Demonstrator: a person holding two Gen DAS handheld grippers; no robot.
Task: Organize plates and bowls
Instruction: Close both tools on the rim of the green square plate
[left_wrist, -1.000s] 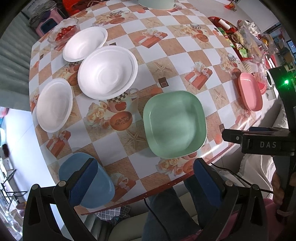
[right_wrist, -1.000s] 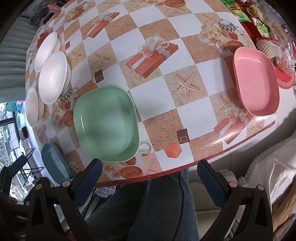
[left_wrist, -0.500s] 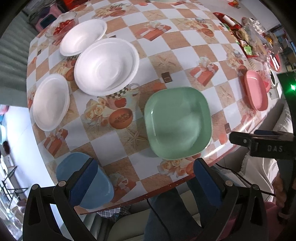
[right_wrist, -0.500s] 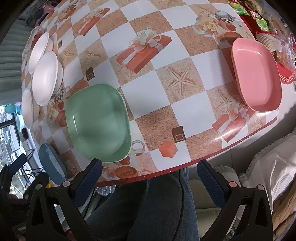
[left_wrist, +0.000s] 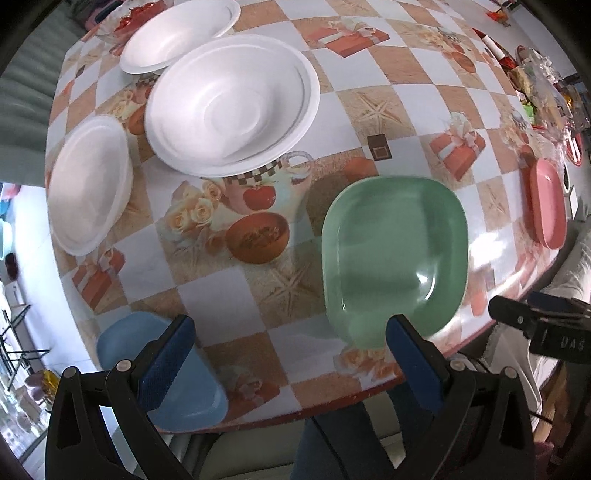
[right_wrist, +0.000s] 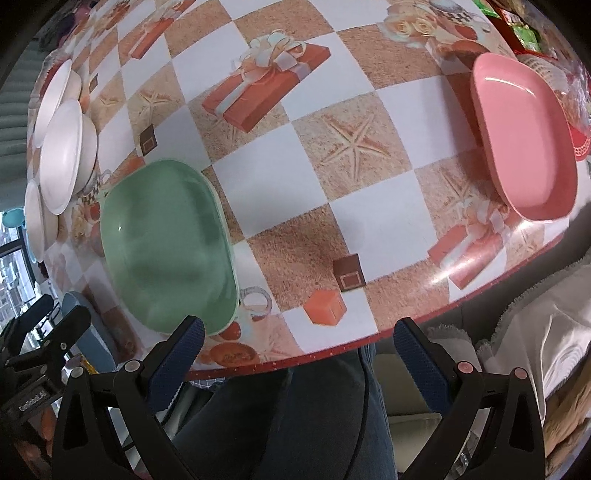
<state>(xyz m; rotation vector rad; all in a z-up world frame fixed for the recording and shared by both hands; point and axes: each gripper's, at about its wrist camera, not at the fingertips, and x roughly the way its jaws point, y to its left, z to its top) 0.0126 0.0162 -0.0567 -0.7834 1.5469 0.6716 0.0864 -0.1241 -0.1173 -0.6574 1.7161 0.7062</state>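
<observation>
Along the table's (left_wrist: 369, 74) left edge sit three white foam dishes: a plate (left_wrist: 90, 184), a wide shallow bowl (left_wrist: 232, 107) and, toward the far left corner, a smaller bowl (left_wrist: 177, 35). They look very light and easily dented, so I would pinch a rim only gently. At the near left corner lies a blue plate (left_wrist: 177, 384), and near the middle of the near edge a green square plate (left_wrist: 393, 258); both seem stiff, glossy plastic, likely slippery, best taken by the raised rim that faces the person. A pink oblong plate (right_wrist: 524, 136) rests at the right edge. The left gripper (left_wrist: 291, 358) and the right gripper (right_wrist: 295, 354) both hover at the near edge, jaws spread wide, gripping nothing.
</observation>
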